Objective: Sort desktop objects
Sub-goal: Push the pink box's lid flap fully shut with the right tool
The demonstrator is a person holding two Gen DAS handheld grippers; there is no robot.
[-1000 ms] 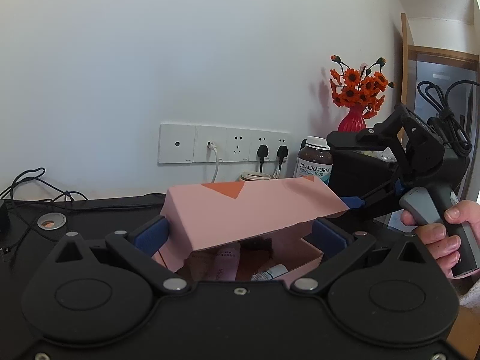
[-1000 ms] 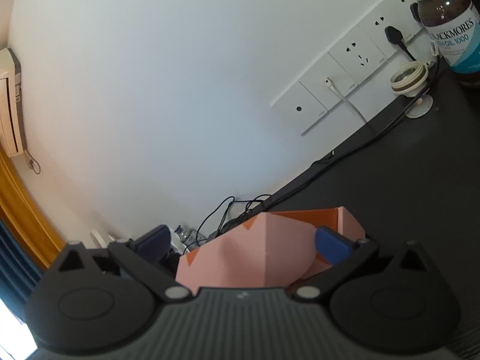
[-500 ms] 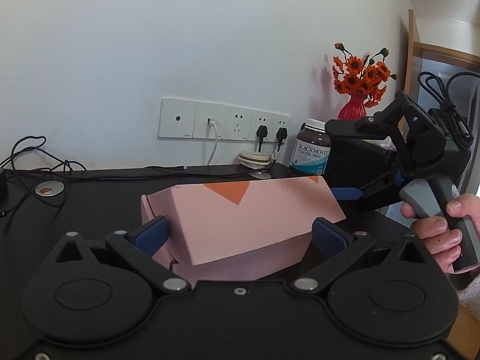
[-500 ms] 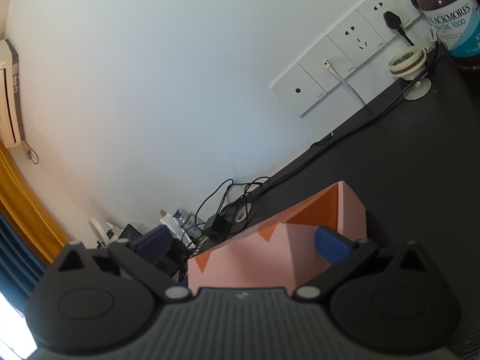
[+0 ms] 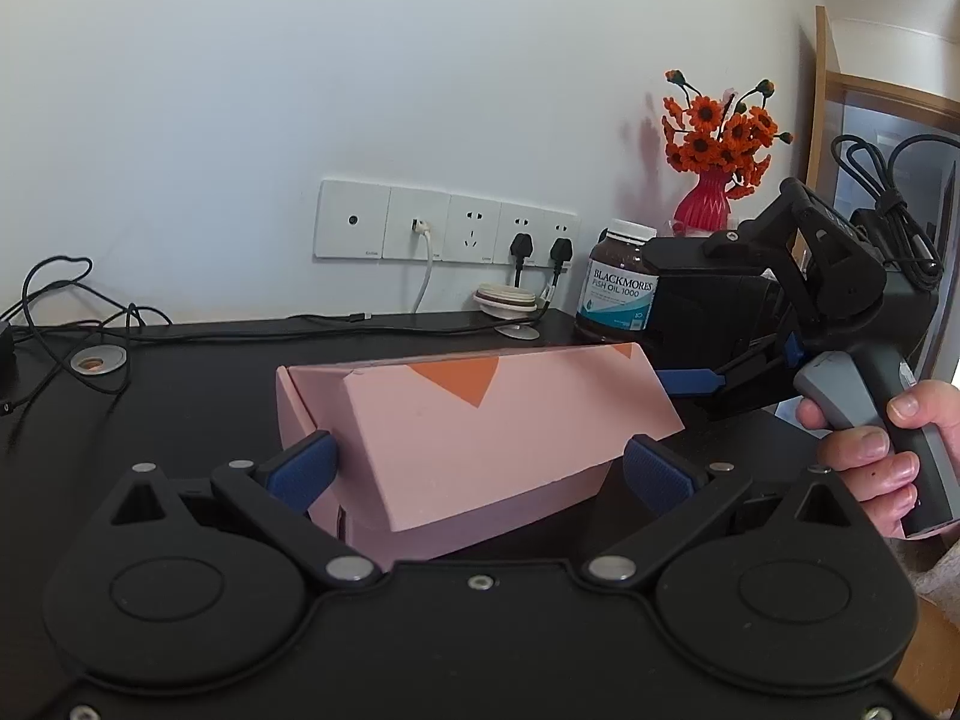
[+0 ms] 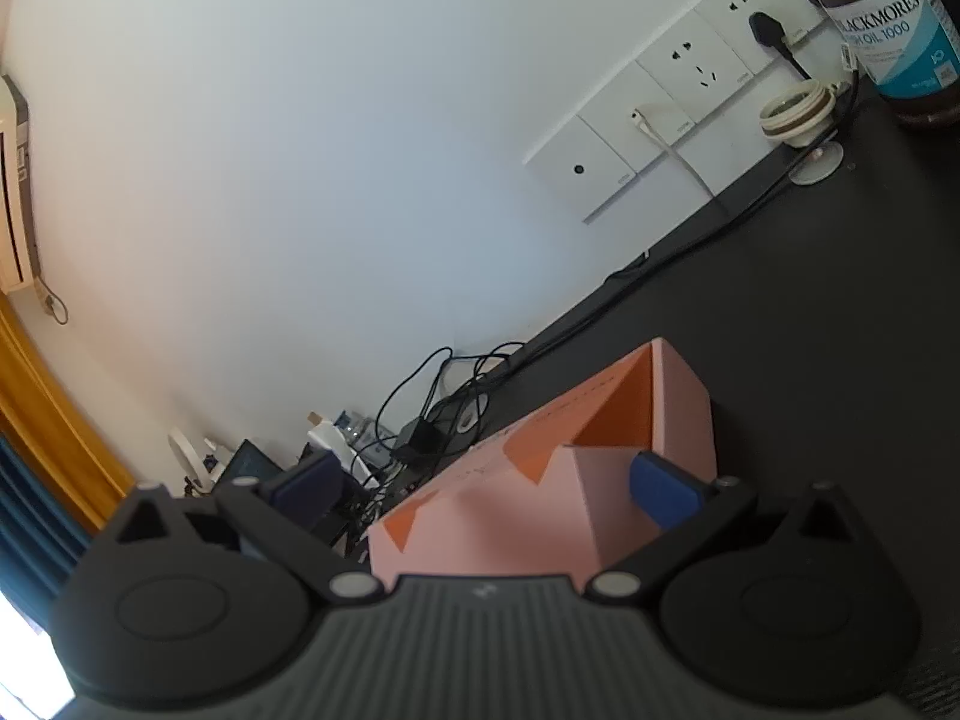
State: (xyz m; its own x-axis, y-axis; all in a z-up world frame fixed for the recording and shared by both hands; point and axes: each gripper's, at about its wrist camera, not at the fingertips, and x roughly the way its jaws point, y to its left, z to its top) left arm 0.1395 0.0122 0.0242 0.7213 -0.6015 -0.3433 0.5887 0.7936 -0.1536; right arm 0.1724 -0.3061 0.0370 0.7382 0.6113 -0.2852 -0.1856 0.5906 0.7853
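The pink box (image 5: 480, 438) on the black desk (image 5: 180, 396) has its lid lowered nearly closed since a second ago. It sits between my left gripper's (image 5: 477, 468) wide-open jaws; my right gripper (image 6: 480, 480), also open, straddles its end.
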